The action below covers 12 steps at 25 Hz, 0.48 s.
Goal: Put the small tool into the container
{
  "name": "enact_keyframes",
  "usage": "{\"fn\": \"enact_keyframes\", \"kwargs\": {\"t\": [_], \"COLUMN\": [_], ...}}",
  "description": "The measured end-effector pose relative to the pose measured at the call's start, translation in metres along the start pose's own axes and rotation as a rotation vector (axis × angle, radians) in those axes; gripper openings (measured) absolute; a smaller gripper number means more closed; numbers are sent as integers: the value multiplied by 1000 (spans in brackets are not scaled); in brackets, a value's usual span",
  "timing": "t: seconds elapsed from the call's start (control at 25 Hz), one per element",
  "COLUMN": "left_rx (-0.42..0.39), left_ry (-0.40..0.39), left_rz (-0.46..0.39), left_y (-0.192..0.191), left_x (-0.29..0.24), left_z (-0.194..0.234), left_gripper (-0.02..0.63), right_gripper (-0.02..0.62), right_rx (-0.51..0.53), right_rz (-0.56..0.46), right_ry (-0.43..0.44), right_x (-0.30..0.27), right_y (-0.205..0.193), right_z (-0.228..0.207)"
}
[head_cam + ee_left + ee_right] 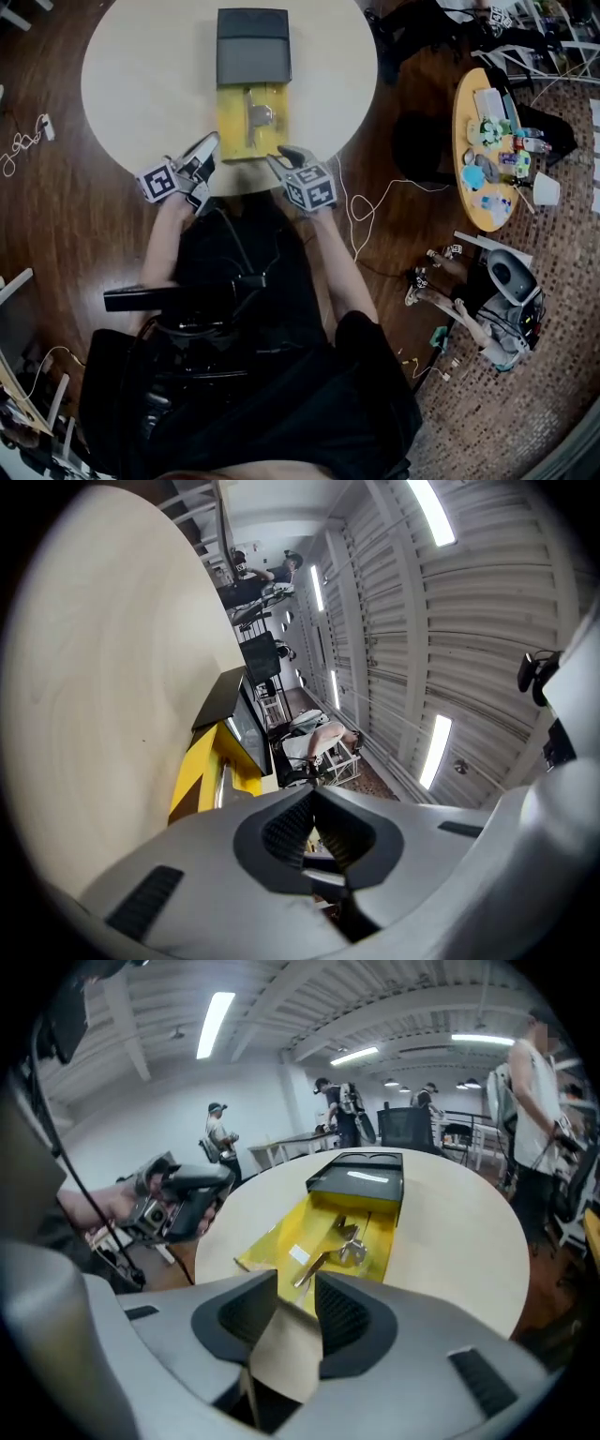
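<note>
Head view shows one round table (141, 75) with one yellow tray (234, 142) on it, set square to the person so both grippers reach its near end. One dark box (253, 45) touches the tray's far end and stands higher than it. One silvery tool (260, 114) lies in the tray, near its middle and well apart from both grippers. I take the tray for the container, so the tool looks to be in place already, though the box may be the real target; I cannot tell which.

Two grippers flank the tray's near end. The left gripper (211, 146) lies level by the near-left corner, its fingers together with nothing between them. It looks parked there out of the way, or ready to steady the tray; whether it touches the tray I cannot tell. The right gripper (289, 156) sits at the near-right corner and tilts down toward the tray. Its fingers are apart and empty, and its own view shows only bare table and the tray's near edge through the gap. That fits a hand that has nothing left to carry.

A second, smaller table (461, 131) stands at far right, well apart, with small items too tiny to count
</note>
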<state>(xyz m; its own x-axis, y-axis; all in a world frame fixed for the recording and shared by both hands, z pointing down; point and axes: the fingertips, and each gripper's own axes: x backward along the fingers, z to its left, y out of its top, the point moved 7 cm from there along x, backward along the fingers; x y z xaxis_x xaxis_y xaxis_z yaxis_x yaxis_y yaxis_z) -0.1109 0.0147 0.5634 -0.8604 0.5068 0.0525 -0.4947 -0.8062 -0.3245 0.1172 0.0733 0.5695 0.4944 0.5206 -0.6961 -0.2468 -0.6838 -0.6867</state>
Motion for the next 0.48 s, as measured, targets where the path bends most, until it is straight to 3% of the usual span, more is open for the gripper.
{"fn": "enact_keyframes", "kwargs": {"t": [0.24,0.48], "left_rx": [-16,-32], "left_ry": [0,22], "left_rz": [6,-16], "left_y": [2,16], "left_x": [5,5], "left_z": [-2,-1], "left_gripper": [-5,-5], "right_gripper": [137,187], "right_rx": [279,418], "right_rz": [124,174], "right_ry": [-17,-14], "right_x": [-11,-23], "right_y": [-21,-16], "right_z": [36,37]}}
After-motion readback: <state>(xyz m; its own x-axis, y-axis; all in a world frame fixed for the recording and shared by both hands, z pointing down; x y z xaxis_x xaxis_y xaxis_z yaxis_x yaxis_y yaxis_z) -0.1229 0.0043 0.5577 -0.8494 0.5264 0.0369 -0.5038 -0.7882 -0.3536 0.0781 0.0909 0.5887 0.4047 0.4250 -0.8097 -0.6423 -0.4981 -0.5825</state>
